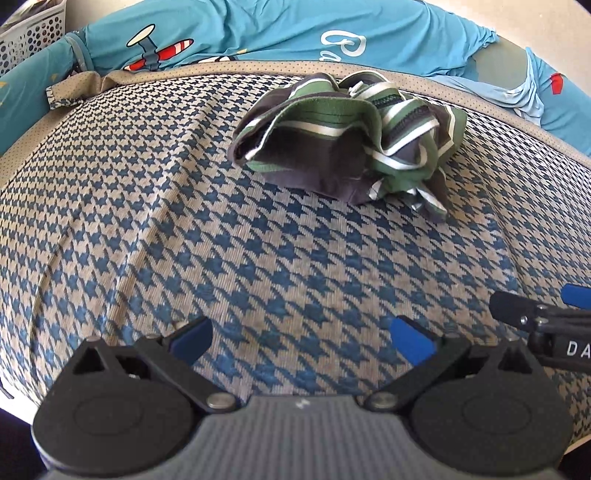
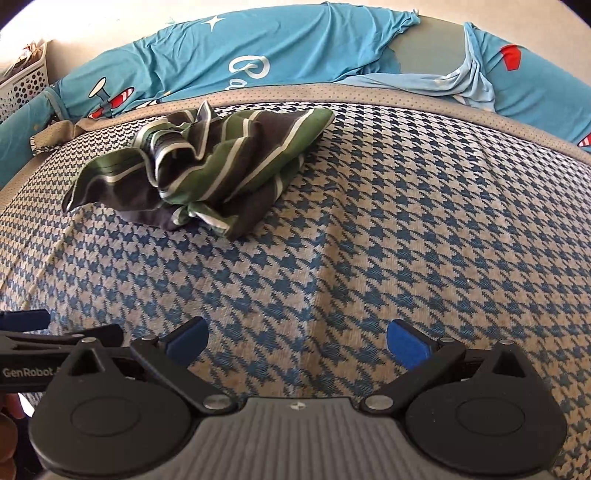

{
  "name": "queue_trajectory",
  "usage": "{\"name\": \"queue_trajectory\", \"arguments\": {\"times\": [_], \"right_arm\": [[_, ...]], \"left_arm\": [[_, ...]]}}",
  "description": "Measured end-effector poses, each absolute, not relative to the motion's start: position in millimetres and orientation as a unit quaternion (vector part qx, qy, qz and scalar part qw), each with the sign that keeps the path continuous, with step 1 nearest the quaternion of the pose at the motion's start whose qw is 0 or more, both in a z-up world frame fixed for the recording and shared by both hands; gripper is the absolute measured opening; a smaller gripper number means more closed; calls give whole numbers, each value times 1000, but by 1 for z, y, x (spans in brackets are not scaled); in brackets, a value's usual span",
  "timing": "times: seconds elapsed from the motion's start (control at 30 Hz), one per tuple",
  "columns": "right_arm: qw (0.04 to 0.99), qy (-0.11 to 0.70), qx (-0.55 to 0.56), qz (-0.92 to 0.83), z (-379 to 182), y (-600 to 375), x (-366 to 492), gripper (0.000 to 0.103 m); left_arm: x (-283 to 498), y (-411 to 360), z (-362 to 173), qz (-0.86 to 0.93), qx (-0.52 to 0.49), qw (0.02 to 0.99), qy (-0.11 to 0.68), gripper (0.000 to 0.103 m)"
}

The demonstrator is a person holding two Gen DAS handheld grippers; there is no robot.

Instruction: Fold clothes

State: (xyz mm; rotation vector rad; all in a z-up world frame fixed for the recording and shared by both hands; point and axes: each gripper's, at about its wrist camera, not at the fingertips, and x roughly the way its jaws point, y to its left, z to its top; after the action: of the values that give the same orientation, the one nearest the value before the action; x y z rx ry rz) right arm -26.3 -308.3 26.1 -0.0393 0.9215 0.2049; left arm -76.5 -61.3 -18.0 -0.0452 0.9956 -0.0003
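Observation:
A crumpled garment (image 1: pixel 343 140) with green, dark grey and white stripes lies in a heap on the houndstooth cover (image 1: pixel 184 229). In the right wrist view the same garment (image 2: pixel 207 166) sits ahead and to the left. My left gripper (image 1: pixel 303 338) hovers open over bare cover, well short of the heap, nothing between its blue pads. My right gripper (image 2: pixel 297 341) is open too and holds nothing. Each gripper shows at the edge of the other's view: the right one (image 1: pixel 543 314), the left one (image 2: pixel 37 332).
Behind the houndstooth cover lies blue bedding (image 1: pixel 295 33) printed with a red-and-white plane and white lettering. A white perforated basket (image 1: pixel 29 37) stands at the far left. The cover's tan dotted border (image 2: pixel 332 94) runs along its far side.

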Motion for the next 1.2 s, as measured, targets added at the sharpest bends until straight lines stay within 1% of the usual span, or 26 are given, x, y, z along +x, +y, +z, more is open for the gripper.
{"name": "queue_trajectory", "arguments": {"times": [0.43, 0.67, 1.03, 1.2], "right_arm": [[882, 458, 12, 107, 23, -301, -34, 103], [887, 451, 1, 104, 25, -305, -38, 103], [889, 445, 13, 109, 32, -310, -33, 103], [891, 442, 5, 108, 31, -310, -33, 103]], "left_arm": [[-92, -65, -18, 16, -25, 875, 484, 103], [-99, -71, -17, 18, -25, 869, 495, 103], [-98, -78, 7, 28, -18, 877, 479, 103], [-97, -81, 8, 38, -14, 874, 484, 103]]}}
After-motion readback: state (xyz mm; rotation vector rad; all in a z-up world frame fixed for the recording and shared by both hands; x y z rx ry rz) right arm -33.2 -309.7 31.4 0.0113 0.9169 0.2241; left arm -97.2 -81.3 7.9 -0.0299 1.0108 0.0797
